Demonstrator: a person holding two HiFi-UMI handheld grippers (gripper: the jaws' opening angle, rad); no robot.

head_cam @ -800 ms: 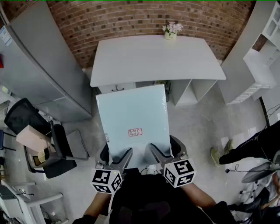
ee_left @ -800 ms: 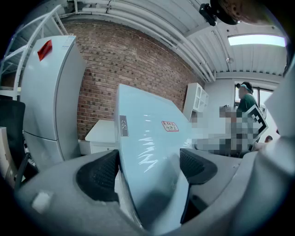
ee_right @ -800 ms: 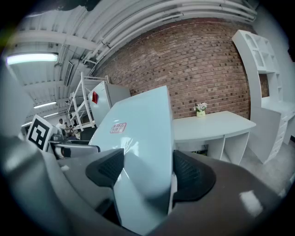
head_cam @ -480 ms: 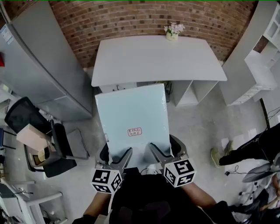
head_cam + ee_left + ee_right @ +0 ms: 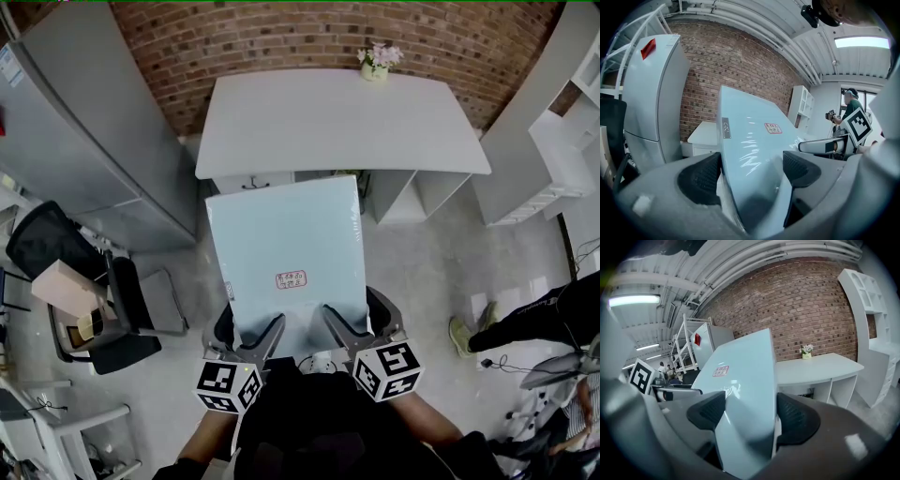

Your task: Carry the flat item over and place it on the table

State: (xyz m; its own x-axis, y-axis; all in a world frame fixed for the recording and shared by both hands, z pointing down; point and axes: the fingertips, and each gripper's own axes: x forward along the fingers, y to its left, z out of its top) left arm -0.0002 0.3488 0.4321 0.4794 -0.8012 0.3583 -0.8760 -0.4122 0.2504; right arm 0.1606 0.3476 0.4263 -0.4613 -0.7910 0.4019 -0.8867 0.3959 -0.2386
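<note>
The panel's point(image 5: 286, 248) near edge is lost in the head view under the left tongs point(image 5: 250, 333), the right tongs point(image 5: 359, 321) and your body point(image 5: 319, 431) at the bottom of the frame. Its underside shows in no view. The print on the red label point(image 5: 291, 279), toward the panel's near end, is too small to read. So is the small grey tag point(image 5: 725, 127) on the panel's edge, left of centre in the left gripper view. In the head view the panel covers the middle of what stands under the worktop point(image 5: 337, 122). In each gripper view it fills the centre and blocks the room behind it.

Both your tongs are clamped on the panel, side by side on its near edge. Each gripper view shows the sheet wedged between the dark pads point(image 5: 701, 178), with the jaws spread wide around it.

The panel is a pale blue-green rectangle, smooth and glossy, with streaks of glare close to the jaws. It hangs in the air over the floor point(image 5: 422, 272) at the centre of the head view. In the frame its far edge reaches just below the worktop's front edge, and it does not rest there. A pot of flowers point(image 5: 376, 62) stands at the worktop's back edge, against the brick wall point(image 5: 281, 37).
</note>
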